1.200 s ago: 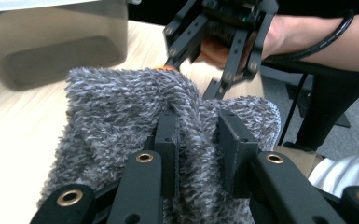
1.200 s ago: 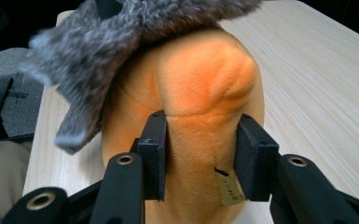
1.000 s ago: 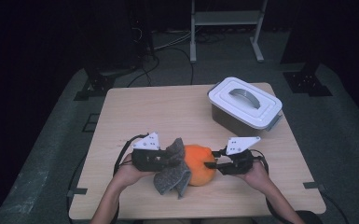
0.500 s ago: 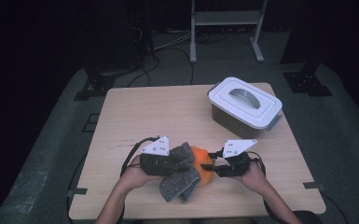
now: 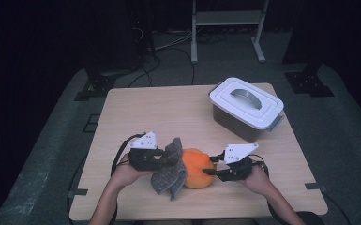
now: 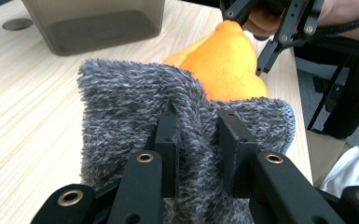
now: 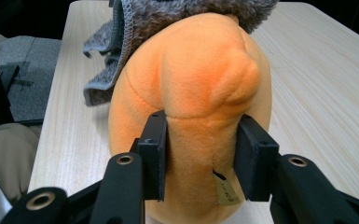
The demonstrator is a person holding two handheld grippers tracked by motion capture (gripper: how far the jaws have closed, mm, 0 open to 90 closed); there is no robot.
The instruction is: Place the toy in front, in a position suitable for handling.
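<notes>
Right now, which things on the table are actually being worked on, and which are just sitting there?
In use:
- grey cloth, pinched by the left gripper and draped against the toy
- orange plush toy, clamped by the right gripper

Lying about:
- lidded bin, at the far right of the table, untouched

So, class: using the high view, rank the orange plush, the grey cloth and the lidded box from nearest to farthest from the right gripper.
1. Orange plush: pinched in the right gripper, just to its left.
2. Grey cloth: draped over the plush's far side, by the left gripper.
3. Lidded box: toward the table's back right corner.
</notes>
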